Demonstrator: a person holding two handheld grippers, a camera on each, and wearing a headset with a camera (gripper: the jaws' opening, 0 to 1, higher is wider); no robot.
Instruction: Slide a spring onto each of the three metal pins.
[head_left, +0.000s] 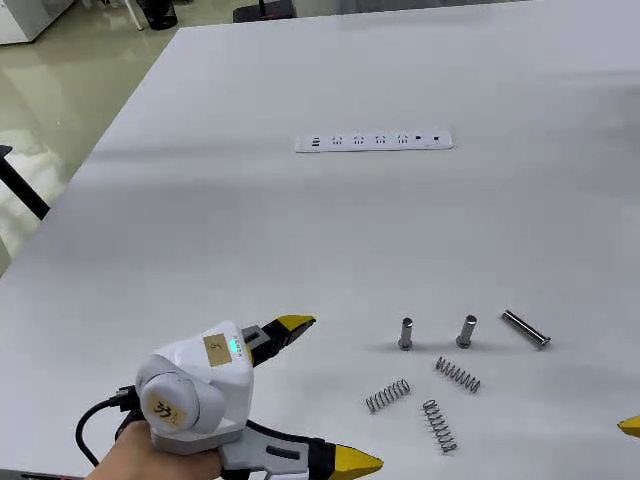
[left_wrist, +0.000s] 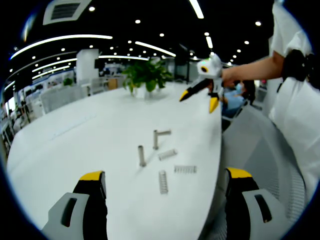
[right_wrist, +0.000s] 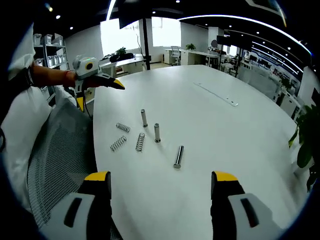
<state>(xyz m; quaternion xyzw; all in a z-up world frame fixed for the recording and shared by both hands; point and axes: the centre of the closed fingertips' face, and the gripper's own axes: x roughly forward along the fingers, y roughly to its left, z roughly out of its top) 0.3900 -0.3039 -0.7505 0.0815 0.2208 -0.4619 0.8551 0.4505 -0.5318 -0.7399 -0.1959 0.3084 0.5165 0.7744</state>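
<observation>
Two metal pins (head_left: 406, 333) (head_left: 466, 330) stand upright on the white table (head_left: 300, 230), and a third pin (head_left: 526, 328) lies flat to their right. Three loose springs (head_left: 388, 395) (head_left: 458, 374) (head_left: 439, 425) lie just in front of them. My left gripper (head_left: 325, 392) is open and holds nothing, hovering left of the springs. At the right edge, one yellow tip of my right gripper (head_left: 630, 426) pokes in. The right gripper view has its jaws (right_wrist: 161, 176) open, well short of the lying pin (right_wrist: 178, 156). The left gripper view sees the springs (left_wrist: 167, 154) and upright pins (left_wrist: 141, 155) beyond its open jaws (left_wrist: 165, 175).
A white power strip (head_left: 373, 141) lies flat farther back on the table. A mesh chair (right_wrist: 60, 150) sits at the table's near edge beside the person. A potted plant (left_wrist: 147, 75) stands at the far end of the table.
</observation>
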